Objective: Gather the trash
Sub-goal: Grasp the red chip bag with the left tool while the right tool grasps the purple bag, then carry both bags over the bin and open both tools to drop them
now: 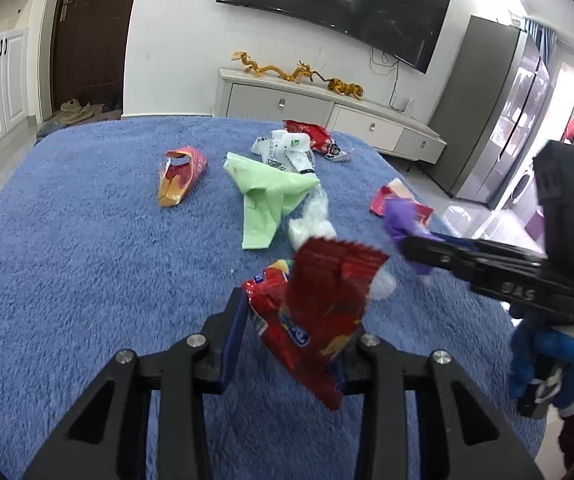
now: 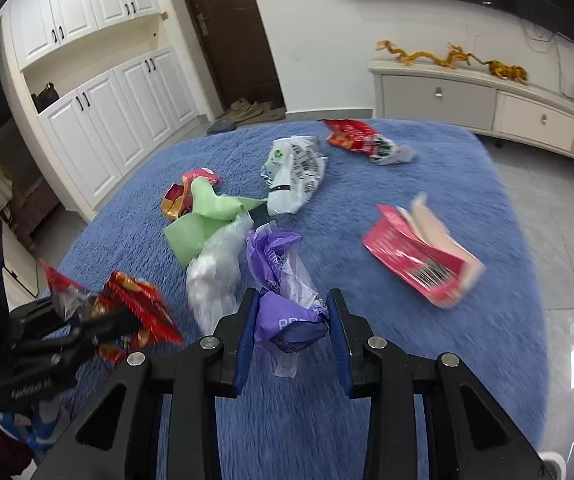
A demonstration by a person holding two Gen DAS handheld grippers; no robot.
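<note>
Nearest the left wrist camera, the left gripper (image 1: 295,332) has its jaws closed on a crumpled red snack wrapper (image 1: 323,312), which stands up between the blue pads above the blue shaggy cloth (image 1: 87,248) covering the table. Across from it, the right gripper (image 2: 290,330) pinches a purple plastic bag (image 2: 283,280) between its narrowed fingers; the bag's crumpled end reaches forward onto the cloth. Loose trash lies spread beyond both tools: one pale green bag (image 1: 267,200), one clear plastic bag (image 2: 219,272) touching it, one white printed bag (image 2: 295,176), one orange-and-red snack packet (image 1: 181,176), another red wrapper (image 2: 351,134) at the far edge, and one pink torn carton (image 2: 419,256) lying apart on the right. That makes two pieces held and six still on the cloth. The clear bag sits just beside the purple one, close against the right gripper's left finger. Behind the table stand a low white cabinet (image 1: 327,108) carrying three golden dragon figures (image 1: 299,72), a wall television (image 1: 335,4) and a brown door (image 2: 227,28).
</note>
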